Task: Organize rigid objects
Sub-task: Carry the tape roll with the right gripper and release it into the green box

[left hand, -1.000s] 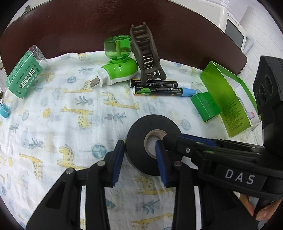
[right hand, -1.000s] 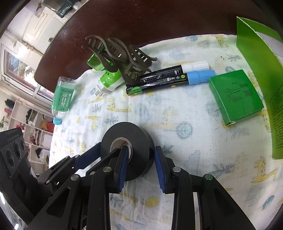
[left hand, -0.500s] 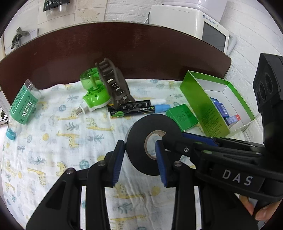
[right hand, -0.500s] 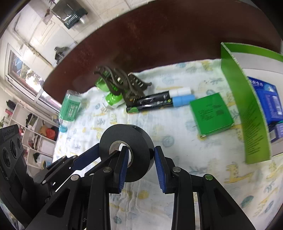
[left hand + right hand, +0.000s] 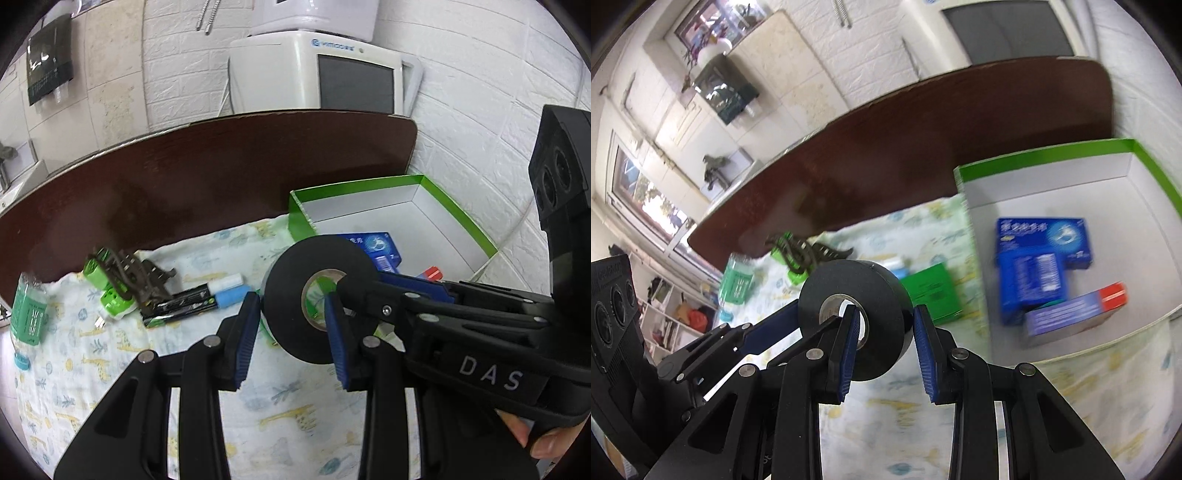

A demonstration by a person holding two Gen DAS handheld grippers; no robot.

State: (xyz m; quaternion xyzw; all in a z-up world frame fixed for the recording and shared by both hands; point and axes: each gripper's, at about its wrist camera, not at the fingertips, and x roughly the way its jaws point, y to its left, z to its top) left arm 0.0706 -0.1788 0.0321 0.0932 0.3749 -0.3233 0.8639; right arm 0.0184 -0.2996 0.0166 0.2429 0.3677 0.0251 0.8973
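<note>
A black tape roll [image 5: 291, 295] is held in the air by both grippers. My left gripper [image 5: 291, 332] is shut on the roll's near wall. My right gripper [image 5: 884, 332] is shut on the same tape roll [image 5: 882, 295], one finger through its core, and its fingers show at the right of the left wrist view. A green-rimmed white box [image 5: 424, 225] stands behind and right of the roll, holding blue packs [image 5: 1041, 258] and a red-tipped pack [image 5: 1082, 306].
On the giraffe cloth [image 5: 110, 354] lie a brown hair claw [image 5: 144, 277] over a green plug-in device [image 5: 114, 299], two markers [image 5: 199, 299], a green bottle [image 5: 31, 314] and a small green box [image 5: 932, 291]. A dark headboard [image 5: 221, 173] runs behind.
Both grippers have lifted the tape roll off the cloth and carried it up and to the right, toward the green box. The box's inside has come into view.
</note>
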